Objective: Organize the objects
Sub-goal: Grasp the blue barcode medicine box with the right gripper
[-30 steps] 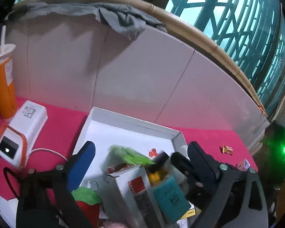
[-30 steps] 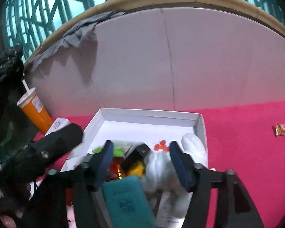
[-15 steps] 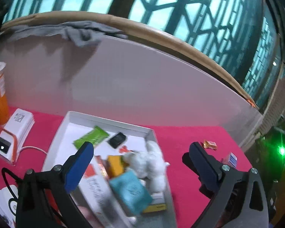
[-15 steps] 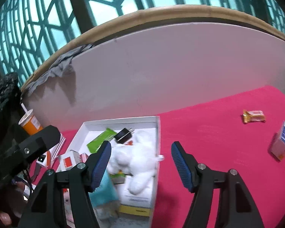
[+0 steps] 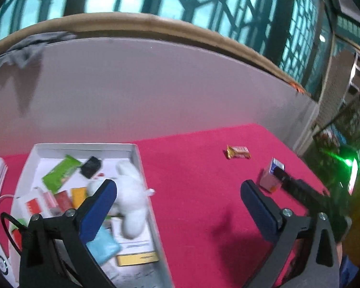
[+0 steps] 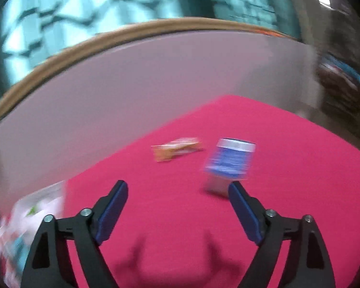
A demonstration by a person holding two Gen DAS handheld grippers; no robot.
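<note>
Left view: left gripper (image 5: 178,195) had swung off the white box (image 5: 141,168), jaws wide and empty, onto red worktop (image 5: 192,180); right view (blurred): right gripper (image 6: 177,196), jaws just opened, empty, neared what looked like the blue-white carton (image 6: 230,160) beside snack wrapper (image 6: 177,148), probably next picks.

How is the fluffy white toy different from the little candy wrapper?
The white plush toy lies inside the white box; the orange snack wrapper lies out on the red cloth. The toy is bigger, soft and plain white; the wrapper is small, flat and shiny. No gripper touches either.
</note>
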